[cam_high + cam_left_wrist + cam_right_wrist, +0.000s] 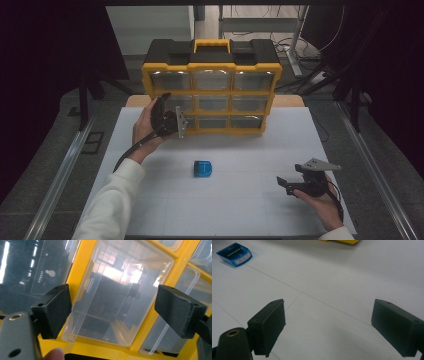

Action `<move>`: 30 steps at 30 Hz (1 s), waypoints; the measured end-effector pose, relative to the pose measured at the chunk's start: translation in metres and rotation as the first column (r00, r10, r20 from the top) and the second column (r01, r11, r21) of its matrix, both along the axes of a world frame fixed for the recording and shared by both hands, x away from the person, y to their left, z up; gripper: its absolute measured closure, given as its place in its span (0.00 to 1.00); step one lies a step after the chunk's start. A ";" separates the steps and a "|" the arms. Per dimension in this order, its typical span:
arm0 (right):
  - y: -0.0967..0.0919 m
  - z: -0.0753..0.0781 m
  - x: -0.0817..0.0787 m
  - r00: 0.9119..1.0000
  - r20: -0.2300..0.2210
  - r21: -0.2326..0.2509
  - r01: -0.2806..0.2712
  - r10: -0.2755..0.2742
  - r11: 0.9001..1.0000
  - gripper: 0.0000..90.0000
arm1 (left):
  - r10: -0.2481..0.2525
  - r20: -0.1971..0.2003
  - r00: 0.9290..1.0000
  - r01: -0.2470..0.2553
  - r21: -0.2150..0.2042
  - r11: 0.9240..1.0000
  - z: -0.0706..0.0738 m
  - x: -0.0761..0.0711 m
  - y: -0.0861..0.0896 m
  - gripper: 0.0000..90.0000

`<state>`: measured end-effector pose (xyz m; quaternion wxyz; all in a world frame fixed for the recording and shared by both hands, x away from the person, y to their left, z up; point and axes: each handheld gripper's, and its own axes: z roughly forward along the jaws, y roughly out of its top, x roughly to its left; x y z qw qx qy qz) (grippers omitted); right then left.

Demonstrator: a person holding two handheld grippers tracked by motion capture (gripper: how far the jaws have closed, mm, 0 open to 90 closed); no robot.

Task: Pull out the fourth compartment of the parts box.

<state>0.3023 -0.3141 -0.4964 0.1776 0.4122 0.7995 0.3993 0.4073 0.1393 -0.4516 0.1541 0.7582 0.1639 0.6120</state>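
Your left gripper (172, 121) sits at about ten o'clock from the middle of the table (240, 210), pressed up to the left column of the yellow organizer (212, 85). Its fingers (53, 311) are spread wide on either side of a clear drawer (117, 300), not yet touching the drawer's walls. You seem to be lining up to pinch that drawer's front and draw it out, which is why the gripper is turned to face the cabinet squarely.

The blue case (203, 168) lies flat near the centre of the table, well apart from both grippers and toward six o'clock from the organizer. It is probably what is meant for the drawer, left in the open where either hand can reach it.

Your right gripper (295, 184) rests low at about four o'clock, fingers (268, 325) open with nothing between them, pointing across bare table toward the case. It looks parked there, ready to fetch the case once the drawer is out.
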 end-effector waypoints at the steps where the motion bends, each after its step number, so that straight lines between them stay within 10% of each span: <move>1: 0.000 0.000 0.000 1.000 0.000 0.000 0.000 0.000 1.000 0.14 | -0.001 0.001 1.000 0.001 0.003 1.000 0.000 0.000 -0.001 0.16; 30: 0.000 0.000 0.000 1.000 -0.001 0.006 0.000 0.000 1.000 0.14 | 0.061 0.101 0.993 -0.066 0.040 0.997 0.003 -0.004 -0.003 0.56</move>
